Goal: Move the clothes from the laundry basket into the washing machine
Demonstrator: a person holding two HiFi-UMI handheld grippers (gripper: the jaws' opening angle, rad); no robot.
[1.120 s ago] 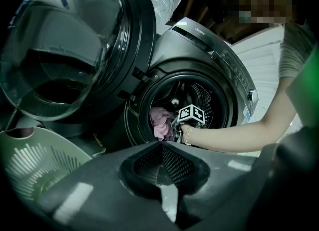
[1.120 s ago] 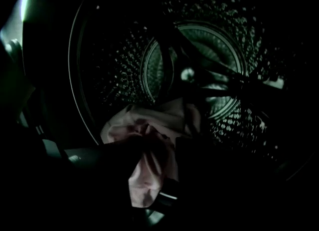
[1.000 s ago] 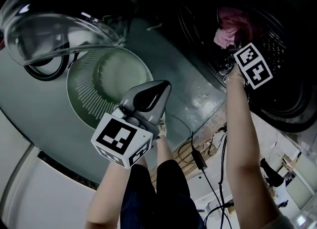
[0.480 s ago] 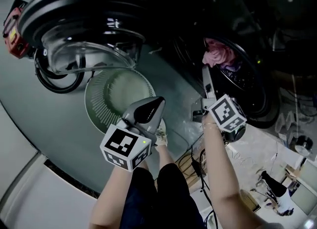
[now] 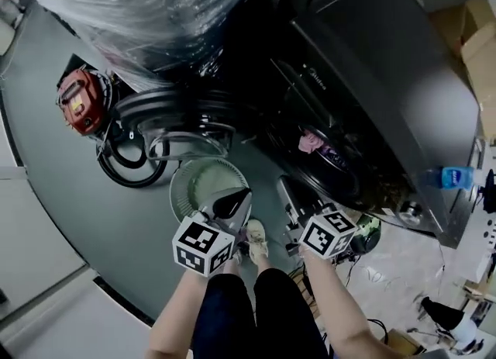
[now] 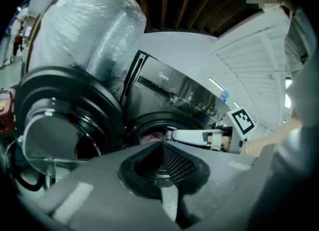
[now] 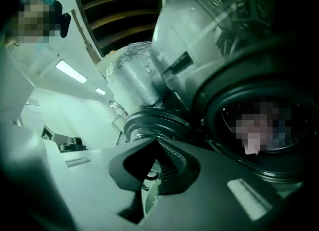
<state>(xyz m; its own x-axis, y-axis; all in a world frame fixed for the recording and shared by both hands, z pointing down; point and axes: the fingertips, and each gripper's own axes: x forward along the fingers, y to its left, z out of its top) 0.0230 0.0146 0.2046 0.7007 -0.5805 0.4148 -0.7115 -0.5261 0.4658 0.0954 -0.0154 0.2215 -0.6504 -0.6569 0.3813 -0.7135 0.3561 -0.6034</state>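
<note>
Pink clothes (image 5: 312,142) lie inside the washing machine (image 5: 403,78) at right, the green laundry basket (image 5: 203,187) beside it looks empty, so the left tongs (image 6: 162,145) and right tongs (image 7: 157,142), both closed on nothing, should probably open before checking it for leftovers.

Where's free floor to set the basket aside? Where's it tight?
Free: bare grey floor between the red canister machine, the pale green round plastic laundry basket and the white wall panel. Tight: the strip between basket and dark grey washing machine, taken by the person's pale shoe.
</note>
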